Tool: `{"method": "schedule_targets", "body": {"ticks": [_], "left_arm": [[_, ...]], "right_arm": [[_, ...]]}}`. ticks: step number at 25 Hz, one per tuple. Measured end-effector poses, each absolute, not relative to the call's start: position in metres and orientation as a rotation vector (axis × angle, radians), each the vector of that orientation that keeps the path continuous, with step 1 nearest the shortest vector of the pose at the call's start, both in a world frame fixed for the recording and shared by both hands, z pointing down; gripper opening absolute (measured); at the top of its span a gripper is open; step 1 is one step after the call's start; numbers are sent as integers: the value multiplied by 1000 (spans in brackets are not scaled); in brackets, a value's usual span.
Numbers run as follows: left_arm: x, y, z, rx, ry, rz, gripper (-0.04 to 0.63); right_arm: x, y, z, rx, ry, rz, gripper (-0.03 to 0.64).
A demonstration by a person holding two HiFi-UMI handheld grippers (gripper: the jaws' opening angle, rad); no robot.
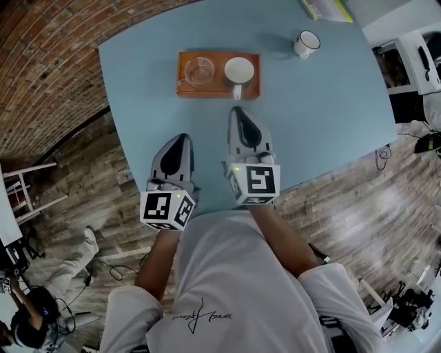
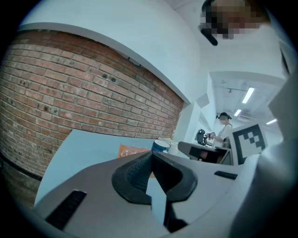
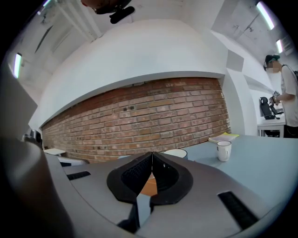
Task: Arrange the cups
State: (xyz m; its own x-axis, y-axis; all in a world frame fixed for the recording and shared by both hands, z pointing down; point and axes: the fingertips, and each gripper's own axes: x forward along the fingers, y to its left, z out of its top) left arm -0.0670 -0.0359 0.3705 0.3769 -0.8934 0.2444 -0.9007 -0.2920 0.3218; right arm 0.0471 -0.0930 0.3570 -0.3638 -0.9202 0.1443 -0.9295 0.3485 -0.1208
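Cups first, from the head view: a glass cup (image 1: pixel 198 71) and a white-lined mug (image 1: pixel 239 70) stand side by side on a wooden tray (image 1: pixel 219 84), just ahead of the right gripper (image 1: pixel 236 109). The left gripper (image 1: pixel 182 136) hangs farther back, over the near edge of the blue table (image 1: pixel 324 117). A loose white mug (image 1: pixel 305 43) stands well ahead and off to the right of the right gripper, close to a booklet (image 1: pixel 324 8).

Left gripper view: the left gripper's (image 2: pixel 152 155) jaws are pressed together with nothing between them; the tray mug (image 2: pixel 160 145) peeks just beyond the tips.

Right gripper view: the right gripper's (image 3: pixel 152 158) jaws also meet, empty. The tray mug (image 3: pixel 176 152) sits straight ahead and the loose mug (image 3: pixel 224 150) ahead to the right.

Likely trouble: a reach for the loose mug passes close by the tray mug, so a low sweep could knock it. Jaws left closed on arrival would shove the loose mug toward the far edge instead of gripping it.
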Motion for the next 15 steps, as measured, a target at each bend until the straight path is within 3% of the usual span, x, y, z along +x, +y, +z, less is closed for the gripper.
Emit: {"method": "schedule_targets", "body": {"ticks": [15], "left_arm": [[-74,-90,395,2512,-1369,218,8]], "right_arm": [[9,-63,344,1316,-2734,258,21]]}}
